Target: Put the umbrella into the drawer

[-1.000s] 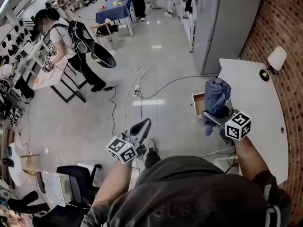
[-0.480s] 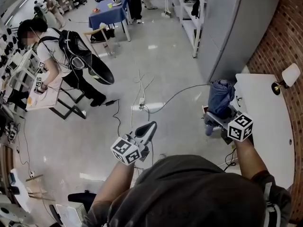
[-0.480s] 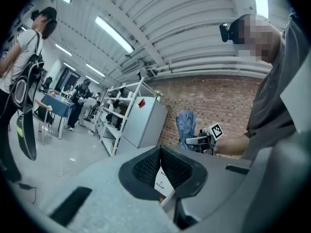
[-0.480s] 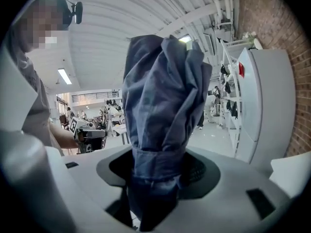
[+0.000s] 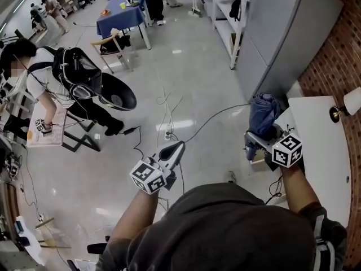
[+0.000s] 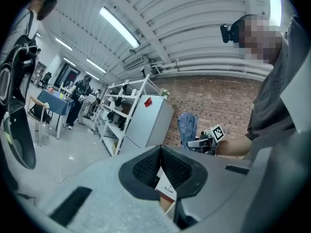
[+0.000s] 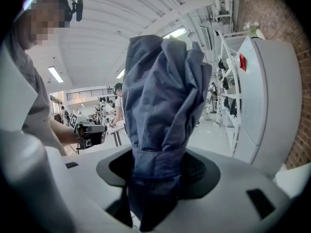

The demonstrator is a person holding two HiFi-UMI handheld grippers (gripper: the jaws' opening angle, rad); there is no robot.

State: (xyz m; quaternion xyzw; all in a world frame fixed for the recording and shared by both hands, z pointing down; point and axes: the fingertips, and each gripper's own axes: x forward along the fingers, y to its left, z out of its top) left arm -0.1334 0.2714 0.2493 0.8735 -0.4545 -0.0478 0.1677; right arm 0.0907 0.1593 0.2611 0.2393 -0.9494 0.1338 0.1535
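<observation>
A folded blue umbrella (image 5: pixel 263 114) stands upright in my right gripper (image 5: pixel 255 140), whose jaws are shut on its lower part. In the right gripper view the umbrella (image 7: pixel 163 96) fills the middle, bundled fabric rising from between the pads of that gripper (image 7: pixel 158 166). My left gripper (image 5: pixel 176 149) hangs over the floor at centre left, jaws shut with nothing in them; its pads (image 6: pixel 167 166) meet in the left gripper view. That view also shows the umbrella (image 6: pixel 187 127) off to the right. The white table (image 5: pixel 316 134) lies just right of the umbrella. I cannot make out the drawer.
A tall grey cabinet (image 5: pixel 282 38) stands behind the table against a brick wall (image 5: pixel 338 44), with a wall lamp (image 5: pixel 351 103) nearby. Cables (image 5: pixel 169 117) run across the floor. A person (image 5: pixel 62 72) bends over a small table at left. A blue table (image 5: pixel 121 16) stands far back.
The whole view has slid as I walked across the floor with both grippers carried along. The umbrella stays in the right gripper. The open drawer seen earlier beside the umbrella no longer shows.
</observation>
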